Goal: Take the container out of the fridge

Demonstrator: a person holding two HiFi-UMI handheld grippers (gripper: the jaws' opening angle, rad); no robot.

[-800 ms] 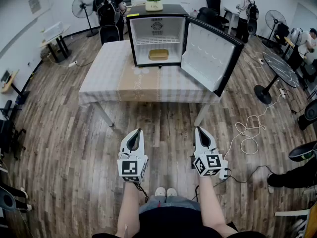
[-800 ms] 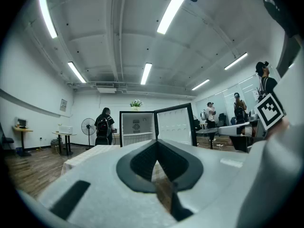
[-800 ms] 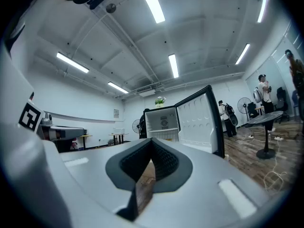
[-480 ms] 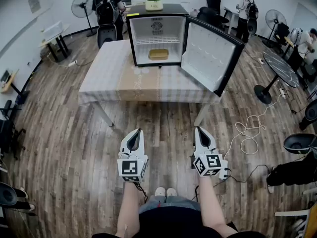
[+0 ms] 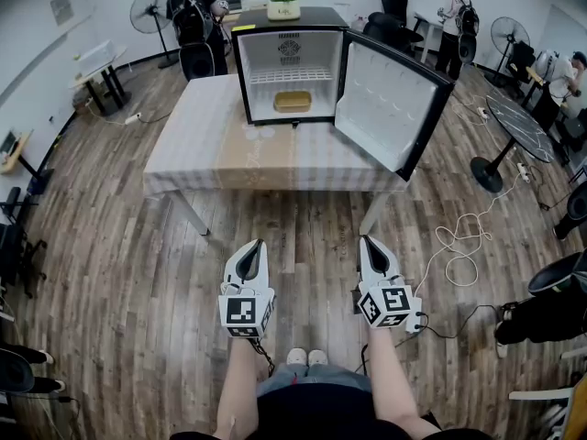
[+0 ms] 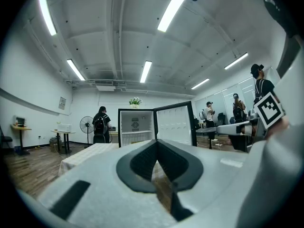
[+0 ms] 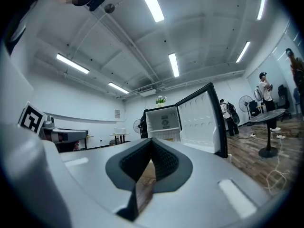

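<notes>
A small black fridge (image 5: 289, 67) stands on the far side of a cloth-covered table (image 5: 220, 149), its door (image 5: 390, 104) swung open to the right. A flat tan container (image 5: 293, 101) lies on the fridge floor under a wire shelf. My left gripper (image 5: 249, 246) and right gripper (image 5: 369, 242) are held level over the wooden floor, well short of the table, both shut with nothing in them. The left gripper view shows its shut jaws (image 6: 157, 144) pointing at the fridge (image 6: 135, 127). In the right gripper view the shut jaws (image 7: 152, 141) also face the fridge (image 7: 164, 122).
A potted plant (image 5: 283, 3) sits on top of the fridge. A person with a backpack (image 5: 191, 21) stands behind the table, near a floor fan (image 5: 151, 12). A white cable (image 5: 463, 236) lies on the floor at right, next to a round table (image 5: 518, 126) and chairs.
Both grippers stay where they were, still shut. The person behind the table has shifted slightly to the left.
</notes>
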